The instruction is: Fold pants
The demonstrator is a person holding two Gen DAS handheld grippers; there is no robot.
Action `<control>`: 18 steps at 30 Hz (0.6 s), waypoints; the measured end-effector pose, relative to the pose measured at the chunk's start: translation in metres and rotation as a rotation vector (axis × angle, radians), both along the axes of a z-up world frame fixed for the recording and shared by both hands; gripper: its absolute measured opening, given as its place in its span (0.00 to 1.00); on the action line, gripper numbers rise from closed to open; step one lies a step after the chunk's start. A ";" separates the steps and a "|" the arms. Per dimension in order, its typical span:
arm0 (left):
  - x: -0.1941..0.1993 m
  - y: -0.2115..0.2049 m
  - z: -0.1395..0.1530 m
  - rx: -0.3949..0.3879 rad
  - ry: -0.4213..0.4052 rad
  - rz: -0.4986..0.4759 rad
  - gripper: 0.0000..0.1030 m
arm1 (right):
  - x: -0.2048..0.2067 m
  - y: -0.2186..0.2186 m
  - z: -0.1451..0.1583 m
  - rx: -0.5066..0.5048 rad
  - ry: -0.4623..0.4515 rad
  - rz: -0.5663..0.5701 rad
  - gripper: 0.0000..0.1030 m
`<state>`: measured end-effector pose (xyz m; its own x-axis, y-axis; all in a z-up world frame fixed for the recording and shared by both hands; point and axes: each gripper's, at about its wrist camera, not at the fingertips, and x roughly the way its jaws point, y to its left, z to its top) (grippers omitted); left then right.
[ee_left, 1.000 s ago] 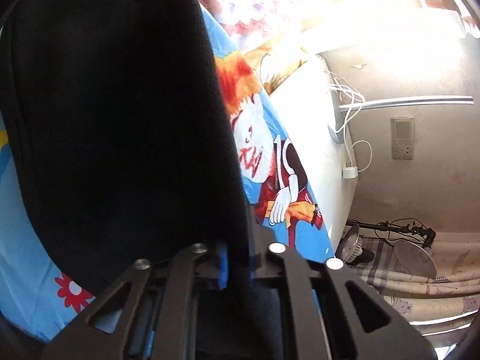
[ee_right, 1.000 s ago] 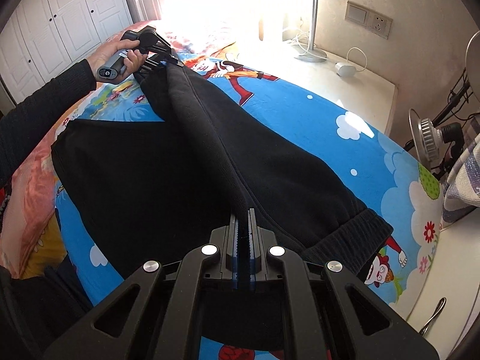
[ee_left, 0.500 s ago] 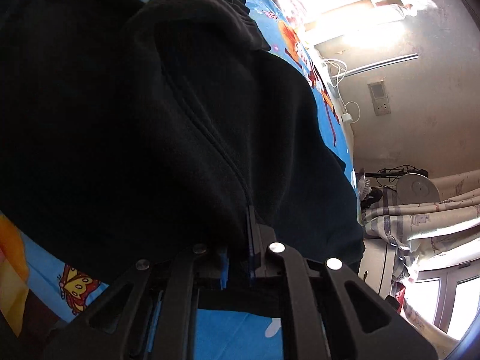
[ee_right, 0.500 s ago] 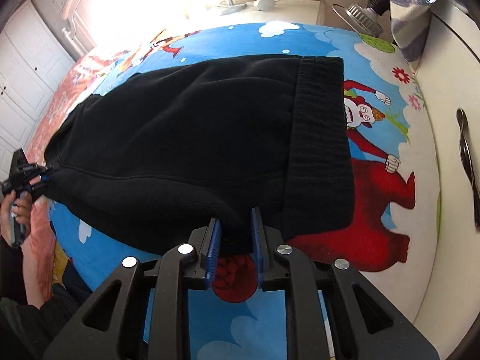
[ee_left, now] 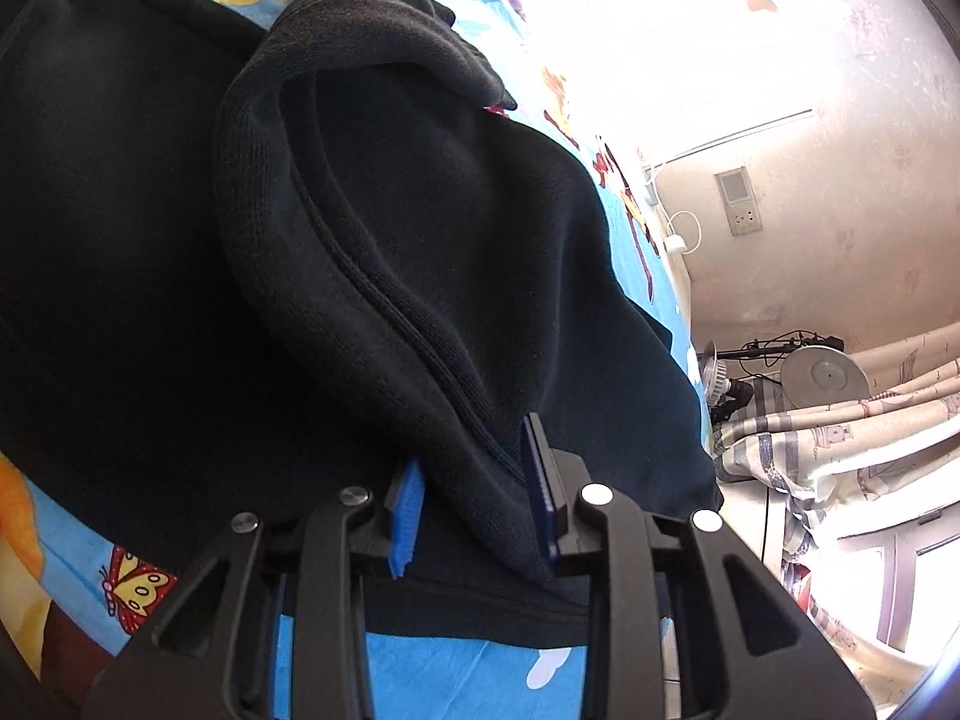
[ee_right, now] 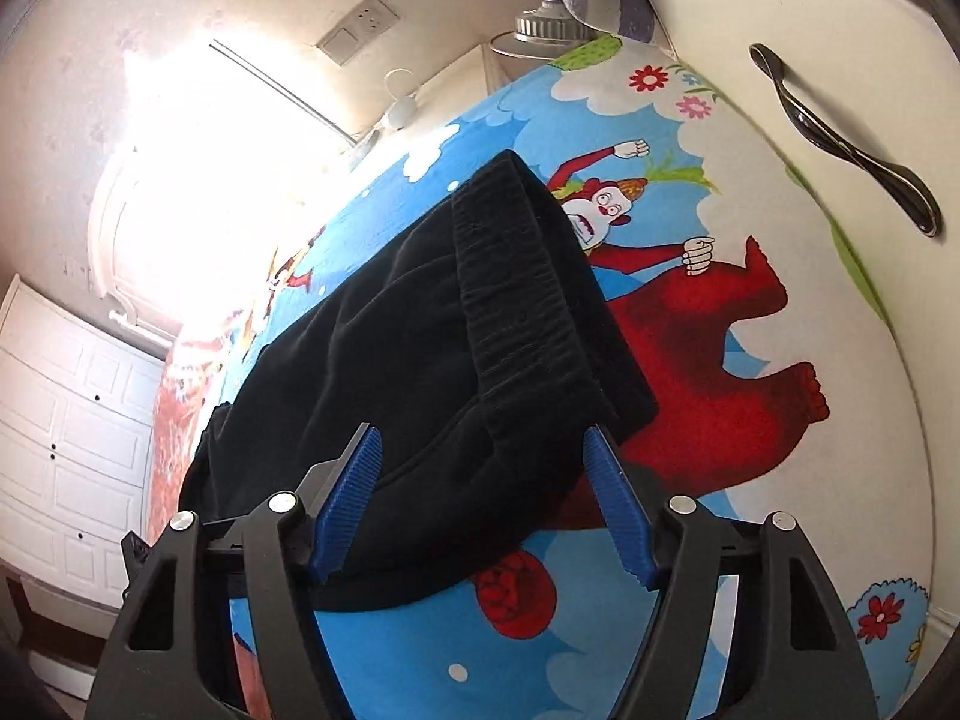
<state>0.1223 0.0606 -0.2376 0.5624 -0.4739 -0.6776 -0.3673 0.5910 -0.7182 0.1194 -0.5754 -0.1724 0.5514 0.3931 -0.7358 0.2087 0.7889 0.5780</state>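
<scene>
Black pants (ee_right: 456, 360) folded over on cartoon bedsheet (ee_right: 750, 372). Right tool (ee_right: 480, 501) wide open, just opened, hem lying loose betw pads. Left tool (ee_left: 474, 498) just parting, fabric betw pads, grip doubtful. Risk: snagged cloth dragged on pull-back, fold undone.

A bed sheet (ee_right: 690, 630) printed with blue sky, white clouds, flowers and a red cartoon beast covers the bed. Past the bed's far edge a wall socket (ee_right: 358, 29) sits on the beige wall. A white wardrobe (ee_right: 66, 420) stands beyond the bed's left end. A dark curved handle (ee_right: 840, 138) sits on a white panel along the bed's right edge. Patterned curtains (ee_left: 852, 438) hang beside a round silver lamp (ee_left: 825, 375).
</scene>
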 end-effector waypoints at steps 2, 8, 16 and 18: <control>0.010 0.000 -0.007 -0.005 0.016 0.002 0.28 | 0.006 0.001 -0.003 -0.015 0.003 -0.011 0.52; -0.002 0.005 0.013 0.019 -0.003 0.003 0.09 | -0.002 0.004 0.025 -0.118 -0.042 -0.004 0.17; -0.031 0.004 0.013 0.035 0.036 -0.026 0.06 | -0.015 -0.001 0.010 -0.163 -0.003 -0.006 0.15; -0.030 0.004 0.004 0.036 0.054 -0.026 0.06 | -0.014 0.000 0.000 -0.174 0.014 -0.007 0.15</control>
